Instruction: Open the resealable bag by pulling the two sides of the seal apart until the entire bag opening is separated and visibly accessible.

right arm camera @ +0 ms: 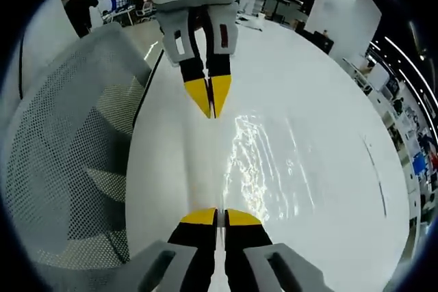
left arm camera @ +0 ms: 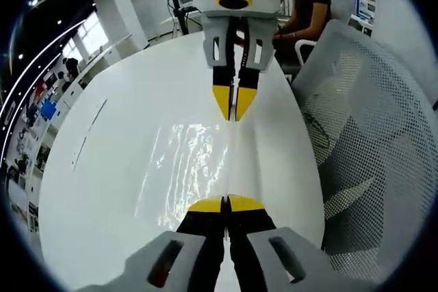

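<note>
A clear resealable bag (left arm camera: 188, 165) hangs taut between my two grippers above the white table (left arm camera: 96, 169), glinting with reflections. In the left gripper view, my left gripper (left arm camera: 226, 204) at the bottom is shut on the near edge of the bag. My right gripper (left arm camera: 234, 106) faces it from the top, yellow tips pinched on the far edge. The right gripper view mirrors this: the right gripper (right arm camera: 219, 218) grips the bag (right arm camera: 263, 162) at the bottom, and the left gripper (right arm camera: 211, 102) closes on it at the top. I cannot tell whether the seal is parted.
A white mesh chair (left arm camera: 373, 135) stands beside the table's edge, and appears as the chair (right arm camera: 61, 162) in the right gripper view. A person (left arm camera: 308, 5) sits at a desk beyond the table. Office shelves (left arm camera: 41, 100) and desks line the background.
</note>
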Available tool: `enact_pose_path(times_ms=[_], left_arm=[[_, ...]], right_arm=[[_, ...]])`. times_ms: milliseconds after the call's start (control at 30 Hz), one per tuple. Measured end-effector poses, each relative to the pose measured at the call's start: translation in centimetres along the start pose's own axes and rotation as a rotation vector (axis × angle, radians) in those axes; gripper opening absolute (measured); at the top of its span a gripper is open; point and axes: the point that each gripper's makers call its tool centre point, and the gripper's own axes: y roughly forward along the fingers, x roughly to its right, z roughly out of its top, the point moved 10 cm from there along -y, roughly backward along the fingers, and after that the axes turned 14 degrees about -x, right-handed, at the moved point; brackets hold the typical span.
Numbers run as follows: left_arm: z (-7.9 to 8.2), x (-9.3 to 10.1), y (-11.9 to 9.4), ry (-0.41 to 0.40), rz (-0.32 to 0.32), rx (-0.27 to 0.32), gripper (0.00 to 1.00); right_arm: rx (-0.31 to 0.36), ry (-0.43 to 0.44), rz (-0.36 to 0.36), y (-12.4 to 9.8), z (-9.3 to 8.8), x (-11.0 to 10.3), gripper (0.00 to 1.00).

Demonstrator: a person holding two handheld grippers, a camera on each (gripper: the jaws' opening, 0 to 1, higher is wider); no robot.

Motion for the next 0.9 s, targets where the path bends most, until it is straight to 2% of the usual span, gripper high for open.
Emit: enact_pose_path(times_ms=[267,467,533,633,800,900], left_arm=[[-0.3,0.0,0.0,-0.032,-0.014,0.005,0.00],[0.1,0.3,0.3,0.011,0.001,-0.007,0.00],[0.0,0.6,0.3,-0.040,-0.037,-0.004,0.00],[-0.2,0.6,0.3,0.006,0.002,0.000,0.00],[-0.5,0.9,0.8,0.010,-0.006,-0.039,0.02],[-0.5,1.1,0.9,0.009,-0.005,-0.038,0.04]], right_arm=[[-0.005,0.023,0.004,0.1,-0.7,0.0,0.00],[-0.018,0.002,0.003,0.2,-0.9,-0.2,0.00],[-0.013,0.003,0.006,0.2,-0.9,-0.2,0.00],[0.005,0.043,0.034,0.2,-1.1,-0.2,0.00],[0.023,0.074,0.053,0.2,-1.0,-0.4,0.06],[0.040,0.085,0.069,0.0,-1.0,-0.6,0.08]])
